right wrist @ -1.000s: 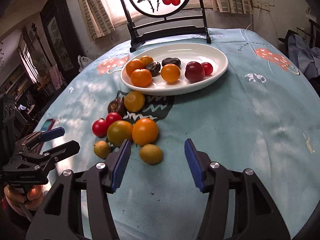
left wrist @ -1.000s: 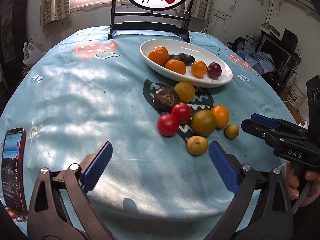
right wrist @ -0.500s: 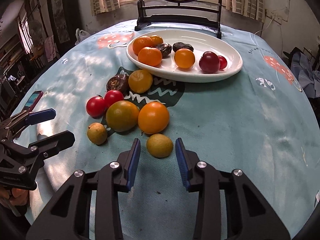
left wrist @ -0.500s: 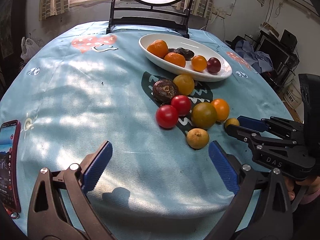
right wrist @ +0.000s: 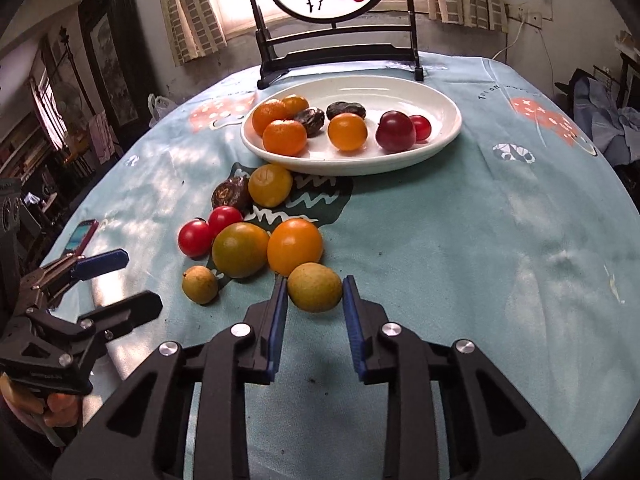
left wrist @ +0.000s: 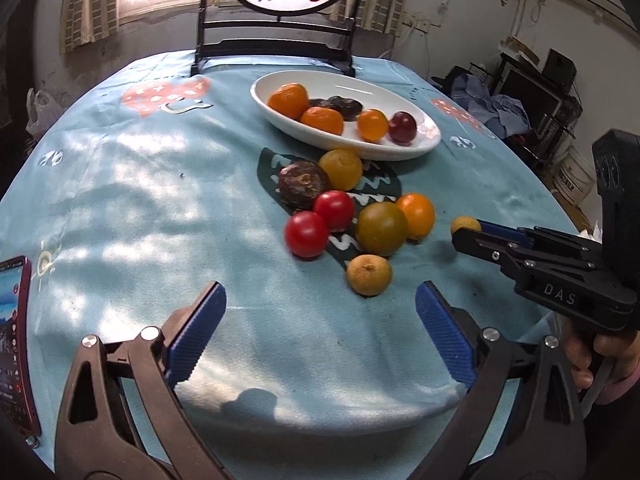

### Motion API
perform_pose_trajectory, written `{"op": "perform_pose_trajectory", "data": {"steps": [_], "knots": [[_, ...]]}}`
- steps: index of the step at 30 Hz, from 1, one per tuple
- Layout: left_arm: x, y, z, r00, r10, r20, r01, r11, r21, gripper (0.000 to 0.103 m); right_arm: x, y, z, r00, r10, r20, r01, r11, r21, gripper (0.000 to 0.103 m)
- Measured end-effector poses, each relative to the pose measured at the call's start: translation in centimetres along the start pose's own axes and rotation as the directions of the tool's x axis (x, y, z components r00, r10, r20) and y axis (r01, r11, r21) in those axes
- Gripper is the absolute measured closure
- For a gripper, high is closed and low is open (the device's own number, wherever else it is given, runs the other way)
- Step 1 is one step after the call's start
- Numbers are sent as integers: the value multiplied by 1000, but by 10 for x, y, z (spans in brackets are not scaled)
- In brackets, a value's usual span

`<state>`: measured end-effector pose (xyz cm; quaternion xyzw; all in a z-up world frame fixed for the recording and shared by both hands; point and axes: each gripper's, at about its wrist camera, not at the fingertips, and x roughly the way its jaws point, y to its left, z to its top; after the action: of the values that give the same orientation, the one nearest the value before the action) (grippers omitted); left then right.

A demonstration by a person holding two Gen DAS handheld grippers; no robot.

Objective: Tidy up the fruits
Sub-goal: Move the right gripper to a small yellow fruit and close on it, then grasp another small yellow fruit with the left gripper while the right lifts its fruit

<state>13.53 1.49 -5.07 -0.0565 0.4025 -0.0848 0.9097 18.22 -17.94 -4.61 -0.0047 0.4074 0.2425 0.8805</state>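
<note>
A white oval plate [right wrist: 444,136] holds oranges, dark fruits, a plum and a cherry tomato; it also shows in the left wrist view [left wrist: 424,146]. Loose fruits lie in front of it on the blue cloth: two red tomatoes [left wrist: 306,234], a greenish orange [right wrist: 240,250], an orange [right wrist: 295,246], a dark wrinkled fruit [left wrist: 302,188], a yellow citrus [right wrist: 270,185] and a small yellow fruit [left wrist: 368,275]. My right gripper [right wrist: 315,298] is shut on another small yellow fruit [right wrist: 315,287], seen in the left wrist view [left wrist: 464,225] raised off the cloth. My left gripper [left wrist: 320,320] is open and empty, near the table's front.
A phone in a red case [left wrist: 16,340] lies at the table's left edge. A black stand with a round painted panel [right wrist: 336,52] stands behind the plate. Clutter and a chair sit beyond the right side of the table [left wrist: 520,112].
My right gripper moved forward around the small yellow fruit, closed on it and lifted it slightly. My left gripper stayed open and moved little.
</note>
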Motion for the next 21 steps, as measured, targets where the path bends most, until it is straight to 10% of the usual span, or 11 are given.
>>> {"op": "perform_pose_trajectory", "data": {"steps": [10, 21], "knots": [[30, -27, 6, 994, -41, -104, 48, 997, 66, 54, -12, -12, -5, 998, 44, 36, -46, 997, 68, 75], [43, -33, 14, 992, 8, -127, 4, 996, 92, 62, -13, -14, -6, 997, 71, 41, -74, 994, 79, 75]]}}
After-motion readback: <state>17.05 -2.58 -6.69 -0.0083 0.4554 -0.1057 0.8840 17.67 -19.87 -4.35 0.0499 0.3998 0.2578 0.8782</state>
